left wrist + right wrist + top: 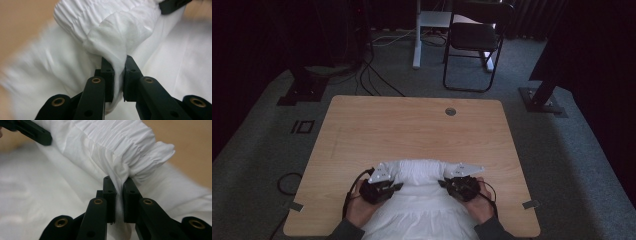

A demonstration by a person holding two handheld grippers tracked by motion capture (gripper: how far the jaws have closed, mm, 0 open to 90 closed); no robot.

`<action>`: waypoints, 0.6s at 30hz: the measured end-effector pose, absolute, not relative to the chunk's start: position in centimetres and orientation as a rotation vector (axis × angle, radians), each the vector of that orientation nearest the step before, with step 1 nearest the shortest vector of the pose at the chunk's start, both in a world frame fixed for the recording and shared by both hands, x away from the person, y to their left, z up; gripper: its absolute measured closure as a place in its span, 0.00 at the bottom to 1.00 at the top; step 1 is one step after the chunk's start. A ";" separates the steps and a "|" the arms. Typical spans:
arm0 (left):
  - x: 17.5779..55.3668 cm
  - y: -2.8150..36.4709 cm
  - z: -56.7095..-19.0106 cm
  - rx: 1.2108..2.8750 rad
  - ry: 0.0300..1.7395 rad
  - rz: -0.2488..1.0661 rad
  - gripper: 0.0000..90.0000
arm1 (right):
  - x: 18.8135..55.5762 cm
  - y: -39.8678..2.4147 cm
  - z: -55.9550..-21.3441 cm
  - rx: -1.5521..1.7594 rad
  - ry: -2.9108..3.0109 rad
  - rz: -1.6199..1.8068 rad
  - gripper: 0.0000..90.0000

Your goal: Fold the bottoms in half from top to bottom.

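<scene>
**Desk:** What did you have on the high view?

**Me:** I had the white garment (419, 200) lying at the near edge of the bench (412, 125), its gathered band rolled up between my two tools. The left hand-held gripper (393, 187) sat at the band's left end and the right hand-held gripper (446, 184) at its right end, the two pointing inward toward each other. My hands (359, 209) came in from the bottom edge, wrapped around the rear of each tool, forearms low over the cloth, and the grey plates on top faced up.

**Desk:** And the grip?

**Me:** In the left gripper view I saw the left hand-held gripper (119, 75) clenched on a fold of the white garment (120, 32), the fabric pinched thin between the jaws and bunching above them. In the right gripper view the right hand-held gripper (119, 195) was clamped the same way on the ruffled band of the white garment (117, 142), the pleats fanning out above the jaws.

**Desk:** Anything else near it?

**Me:** A round grommet (450, 111) sat near the far edge of the bench, well apart from the cloth. Beyond the bench I saw a black chair (474, 42) on the floor.
</scene>
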State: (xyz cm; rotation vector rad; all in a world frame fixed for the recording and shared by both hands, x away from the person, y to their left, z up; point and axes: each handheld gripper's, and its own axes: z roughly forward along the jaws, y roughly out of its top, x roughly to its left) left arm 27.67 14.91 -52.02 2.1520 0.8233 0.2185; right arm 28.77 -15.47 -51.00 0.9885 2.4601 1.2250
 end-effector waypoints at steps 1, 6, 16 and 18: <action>27.6 14.9 -52.7 2.162 0.836 0.185 0.91 | 28.7 -15.4 -51.9 1.009 2.483 1.208 0.92; 28.1 14.9 -55.1 2.184 0.889 0.103 0.91 | 28.6 -14.9 -54.9 1.050 2.570 1.083 0.91; 30.1 14.2 -55.0 2.208 0.868 0.165 0.91 | 30.7 -15.0 -55.1 1.064 2.563 1.083 0.90; 30.7 14.1 -55.0 2.204 0.868 0.183 0.91 | 31.3 -15.1 -55.1 1.076 2.551 1.082 0.90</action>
